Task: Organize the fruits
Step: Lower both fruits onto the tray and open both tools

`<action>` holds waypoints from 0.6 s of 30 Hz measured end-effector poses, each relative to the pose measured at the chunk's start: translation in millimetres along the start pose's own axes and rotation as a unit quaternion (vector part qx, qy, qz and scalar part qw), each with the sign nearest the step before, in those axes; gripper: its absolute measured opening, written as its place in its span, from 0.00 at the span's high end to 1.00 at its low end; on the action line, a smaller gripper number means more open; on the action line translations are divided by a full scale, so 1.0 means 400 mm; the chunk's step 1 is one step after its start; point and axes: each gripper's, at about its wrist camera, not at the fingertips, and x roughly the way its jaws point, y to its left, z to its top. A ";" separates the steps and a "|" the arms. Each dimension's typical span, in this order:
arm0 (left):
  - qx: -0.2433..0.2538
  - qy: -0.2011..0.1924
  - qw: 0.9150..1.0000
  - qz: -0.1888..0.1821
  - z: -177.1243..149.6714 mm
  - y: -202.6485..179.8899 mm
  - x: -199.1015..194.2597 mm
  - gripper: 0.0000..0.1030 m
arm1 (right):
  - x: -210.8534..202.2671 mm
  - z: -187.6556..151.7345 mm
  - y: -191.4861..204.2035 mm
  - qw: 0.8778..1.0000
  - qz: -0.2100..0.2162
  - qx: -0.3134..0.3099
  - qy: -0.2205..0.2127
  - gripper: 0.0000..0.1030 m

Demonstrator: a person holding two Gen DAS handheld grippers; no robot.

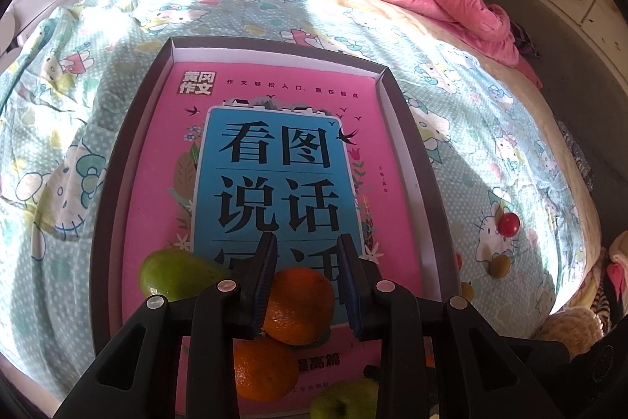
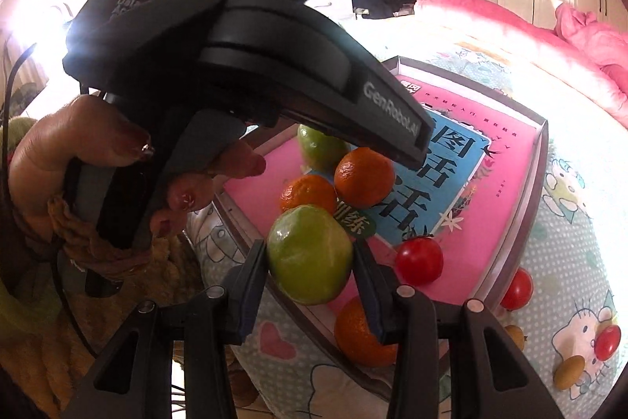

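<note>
On a bed [image 1: 451,73] with a cartoon-print sheet lies a shallow dark tray [image 1: 408,144], and a pink and blue book [image 1: 274,152] fills its floor. The fruit sits at the near end of the tray, on top of the book.

The left tongs [image 1: 308,285] hang over an orange [image 1: 300,305]; the orange lies between their pads, but whether the pads press on it cannot be told. A second orange [image 1: 261,368] touches it at its near side, a green apple [image 1: 176,273] lies just to its left, and another green apple [image 1: 345,399] shows at the bottom edge. Out on the sheet to the right lie a cherry tomato [image 1: 509,225] and a small olive-coloured fruit [image 1: 501,266].

In the right wrist view, the right tongs [image 2: 310,264] are clamped on a green apple [image 2: 310,256], held above the tray's near edge. Beside it a cherry tomato [image 2: 418,260] rests on the book, and an orange [image 2: 359,334] shows below the apple, partly behind a finger of the tongs. A person's hand [image 2: 98,160] grips the handle of the left tool.
</note>
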 end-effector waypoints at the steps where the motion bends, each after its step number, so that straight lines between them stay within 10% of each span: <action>1: 0.000 0.001 1.000 0.001 0.000 0.000 0.001 0.68 | 0.001 -0.001 0.002 1.000 0.000 0.000 0.000 0.57; 18: 0.010 0.011 1.000 -0.004 -0.009 -0.012 0.009 0.68 | -0.020 -0.012 -0.008 1.000 0.004 0.010 -0.010 0.57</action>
